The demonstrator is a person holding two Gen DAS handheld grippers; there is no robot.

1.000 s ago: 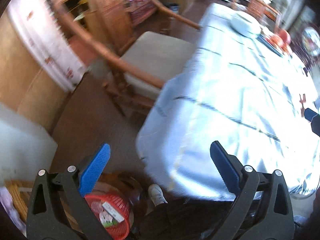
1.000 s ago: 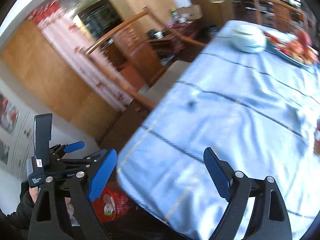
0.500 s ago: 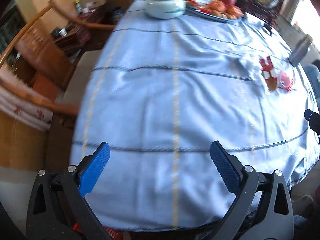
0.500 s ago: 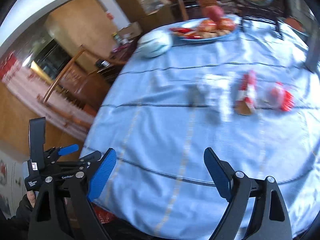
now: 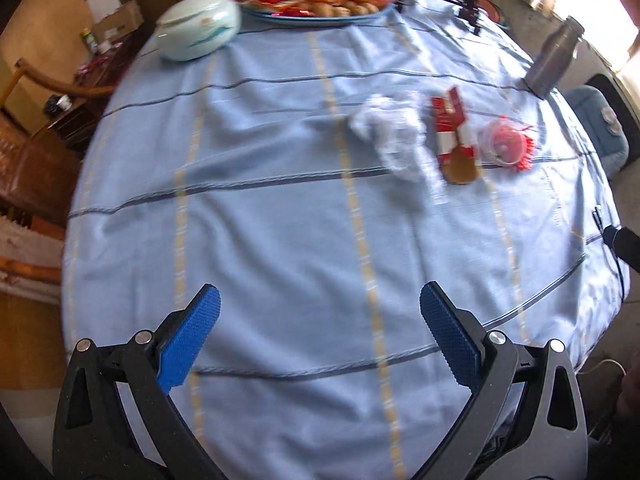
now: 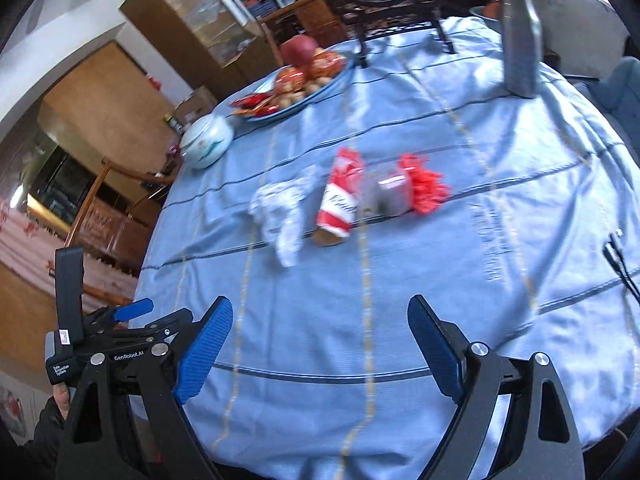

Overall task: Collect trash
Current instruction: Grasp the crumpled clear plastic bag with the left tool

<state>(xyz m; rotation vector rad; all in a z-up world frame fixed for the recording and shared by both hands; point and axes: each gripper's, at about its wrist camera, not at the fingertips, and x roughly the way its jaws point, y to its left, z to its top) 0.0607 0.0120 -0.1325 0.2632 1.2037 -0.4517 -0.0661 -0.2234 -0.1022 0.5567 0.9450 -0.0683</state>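
Three pieces of trash lie in a row on the blue tablecloth (image 5: 280, 240): a crumpled white tissue (image 5: 390, 134) (image 6: 282, 210), a red-and-white wrapper with a brown end (image 5: 454, 136) (image 6: 338, 204), and a clear cup with red frills (image 5: 506, 144) (image 6: 404, 190). My left gripper (image 5: 320, 320) hovers open over the near part of the table, well short of the trash. My right gripper (image 6: 320, 330) is open too, empty, also short of the trash. The left gripper's body (image 6: 108, 344) shows at the left edge of the right wrist view, held by a hand.
At the far side stand a pale lidded bowl (image 5: 198, 32) (image 6: 206, 142) and a blue plate of fruit and snacks (image 5: 320, 0) (image 6: 296, 84). A metal bottle (image 5: 554, 62) (image 6: 520, 40) stands at the right. Wooden chairs (image 5: 36, 92) flank the table's left edge.
Both views have swung from the floor, chair and red basket at the left up and across to the table; the trash pieces have come into view ahead. Both grippers stay open.
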